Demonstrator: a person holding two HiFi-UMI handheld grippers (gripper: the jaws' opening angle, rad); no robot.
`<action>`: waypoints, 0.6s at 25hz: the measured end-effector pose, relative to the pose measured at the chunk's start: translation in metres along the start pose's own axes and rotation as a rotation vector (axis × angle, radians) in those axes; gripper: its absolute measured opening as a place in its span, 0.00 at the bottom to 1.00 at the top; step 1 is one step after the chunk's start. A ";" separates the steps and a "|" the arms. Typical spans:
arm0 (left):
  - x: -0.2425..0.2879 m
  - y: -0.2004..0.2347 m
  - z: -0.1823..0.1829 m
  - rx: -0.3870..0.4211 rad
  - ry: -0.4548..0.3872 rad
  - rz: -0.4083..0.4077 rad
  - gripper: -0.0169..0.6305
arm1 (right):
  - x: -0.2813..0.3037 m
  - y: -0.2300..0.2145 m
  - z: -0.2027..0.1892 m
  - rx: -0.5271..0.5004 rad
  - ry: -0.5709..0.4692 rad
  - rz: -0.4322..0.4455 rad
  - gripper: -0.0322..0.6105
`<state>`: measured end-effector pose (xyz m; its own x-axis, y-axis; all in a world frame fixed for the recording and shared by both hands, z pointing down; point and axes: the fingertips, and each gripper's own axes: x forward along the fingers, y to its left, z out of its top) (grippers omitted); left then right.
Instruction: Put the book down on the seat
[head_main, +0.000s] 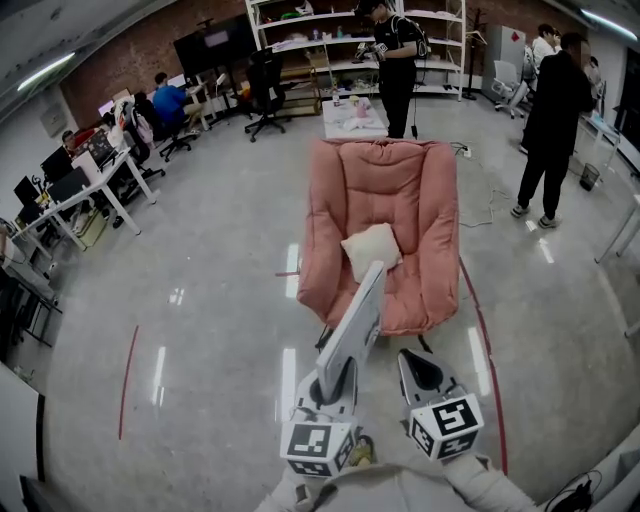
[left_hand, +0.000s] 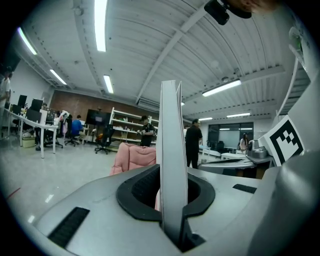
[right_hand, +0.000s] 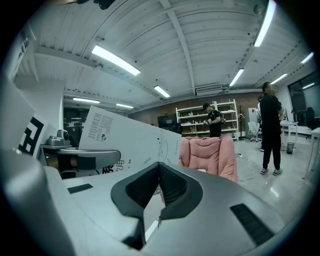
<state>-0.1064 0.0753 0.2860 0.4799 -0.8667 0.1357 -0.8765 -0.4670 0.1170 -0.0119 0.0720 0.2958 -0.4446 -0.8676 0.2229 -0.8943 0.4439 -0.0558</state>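
**A:** We're in the carry. The book (head_main: 356, 322) stands on edge in the left hand-held gripper (head_main: 338, 380), whose jaws are pinched nearly together on its lower end, with the cover rising up and forward.

**B:** And the right hand-held gripper (head_main: 421, 372)?

**A:** It rides alongside with its jaws closed on nothing. It's just a passenger.

**B:** Where's the target?

**A:** The pink chair (head_main: 425, 180) is dead ahead. From the head view the book's top corner overlaps the chair's front, but I'd judge it hasn't reached the seat yet.

**B:** So what's next?

**A:** Carry it in over the seat, tip it flat, lower it onto the bare pink fabric, and only then open the jaws.

**B:** Anything in the way?

**A:** A white cushion (head_main: 371, 250) sits mid-seat, towards the left. A book landing on it would likely rock or slide, so the open patch to its right looks safer.

**B:** What about the rest of the room?

**A:** There's a small white tabletop (head_main: 340, 110) behind the chair and a person in black (head_main: 552, 110) standing well off to the right. Another person (head_main: 398, 60) is by the shelves. None of them is in the path.
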 end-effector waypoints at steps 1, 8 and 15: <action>0.009 0.008 0.001 -0.001 0.001 -0.004 0.10 | 0.011 -0.004 0.001 0.002 0.001 -0.006 0.06; 0.058 0.048 0.007 0.006 0.012 -0.037 0.10 | 0.069 -0.018 0.007 0.022 0.007 -0.038 0.06; 0.094 0.066 0.002 0.002 0.034 -0.066 0.10 | 0.101 -0.033 0.001 0.032 0.033 -0.054 0.06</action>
<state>-0.1187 -0.0374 0.3045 0.5378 -0.8276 0.1606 -0.8428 -0.5234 0.1251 -0.0273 -0.0299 0.3194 -0.3943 -0.8819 0.2585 -0.9183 0.3889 -0.0741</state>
